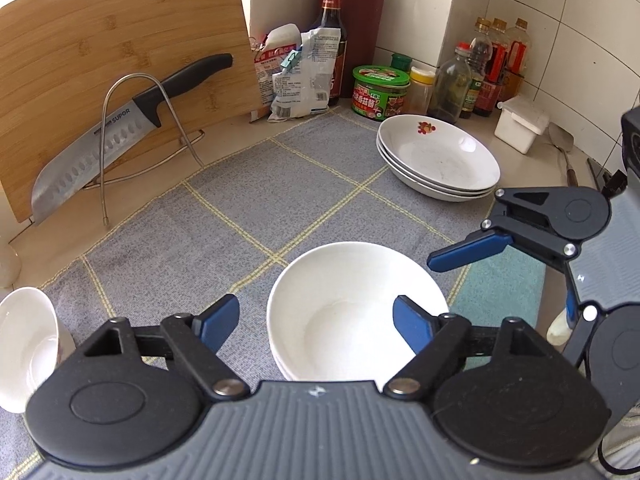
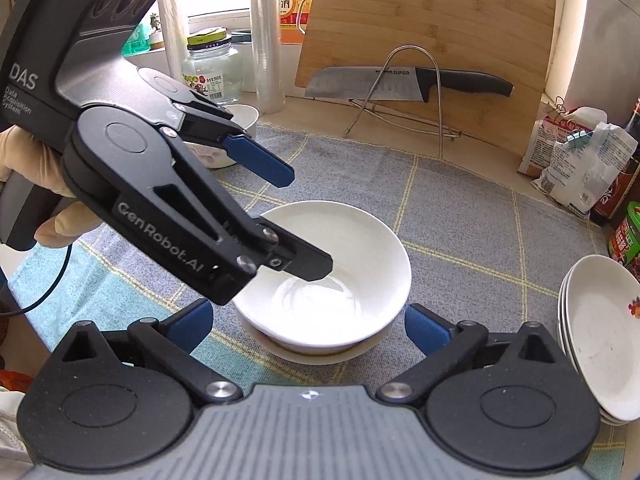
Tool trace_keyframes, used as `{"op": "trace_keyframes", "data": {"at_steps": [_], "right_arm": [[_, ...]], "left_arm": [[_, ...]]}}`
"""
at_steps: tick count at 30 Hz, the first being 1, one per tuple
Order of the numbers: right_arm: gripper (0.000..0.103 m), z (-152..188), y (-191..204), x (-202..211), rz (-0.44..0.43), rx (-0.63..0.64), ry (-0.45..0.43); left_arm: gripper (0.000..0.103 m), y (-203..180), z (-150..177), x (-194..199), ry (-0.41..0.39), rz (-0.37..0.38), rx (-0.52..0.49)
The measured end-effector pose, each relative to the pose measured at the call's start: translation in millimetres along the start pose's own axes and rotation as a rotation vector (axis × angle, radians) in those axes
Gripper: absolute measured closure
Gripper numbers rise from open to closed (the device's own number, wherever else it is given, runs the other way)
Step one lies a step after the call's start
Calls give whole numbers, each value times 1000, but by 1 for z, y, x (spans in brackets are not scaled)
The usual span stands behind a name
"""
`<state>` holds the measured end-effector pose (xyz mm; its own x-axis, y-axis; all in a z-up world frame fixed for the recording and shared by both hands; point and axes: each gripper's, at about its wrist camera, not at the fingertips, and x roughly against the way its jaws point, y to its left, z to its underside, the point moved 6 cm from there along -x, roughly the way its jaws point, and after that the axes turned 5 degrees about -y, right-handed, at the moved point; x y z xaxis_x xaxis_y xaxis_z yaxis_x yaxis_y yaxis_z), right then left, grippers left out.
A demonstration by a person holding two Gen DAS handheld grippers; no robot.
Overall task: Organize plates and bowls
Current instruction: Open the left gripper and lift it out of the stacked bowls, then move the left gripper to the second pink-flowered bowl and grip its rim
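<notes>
Left wrist view: left gripper point(image 1: 316, 320) jaws apart, nothing between the pads; it hangs over the stacked white bowls point(image 1: 352, 304) on the grey checked cloth point(image 1: 200, 232). Right gripper point(image 1: 468, 254) at the right edge, jaws apart too, empty. Plate stack point(image 1: 436, 160), 3 high, sits well apart near the jars. 1 more bowl point(image 1: 28, 340) tipped at the far left.

Right wrist view: right gripper point(image 2: 308, 324) wide apart, straddling the bowl stack point(image 2: 332, 276) without touching it. Left gripper point(image 2: 300, 220) has 1 finger dipping inside the top bowl, the other outside the rim, not pinching. Top bowl sits slightly off-centre on the lower one.

Risk, my read: a careless pull-out could catch the rim and slide or tip the top bowl. Knife point(image 2: 400, 80) on the rack is close behind.
</notes>
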<state>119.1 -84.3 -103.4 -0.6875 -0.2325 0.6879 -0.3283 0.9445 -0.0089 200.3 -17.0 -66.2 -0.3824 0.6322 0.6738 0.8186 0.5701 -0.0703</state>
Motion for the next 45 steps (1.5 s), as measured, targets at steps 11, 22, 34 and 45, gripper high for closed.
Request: {"op": "trace_keyframes", "data": {"at_steps": [11, 22, 34, 45], "right_arm": [[0, 14, 6, 9, 70, -33, 19], [0, -4, -1, 21, 49, 51, -29], [0, -39, 3, 0, -73, 156, -74], [0, -73, 58, -32, 24, 156, -115]], "left_arm": [[19, -8, 23, 11, -27, -16, 12], [9, 16, 26, 45, -114, -195, 179], [8, 60, 68, 75, -83, -529, 403], [8, 129, 68, 89, -61, -462, 317]]}}
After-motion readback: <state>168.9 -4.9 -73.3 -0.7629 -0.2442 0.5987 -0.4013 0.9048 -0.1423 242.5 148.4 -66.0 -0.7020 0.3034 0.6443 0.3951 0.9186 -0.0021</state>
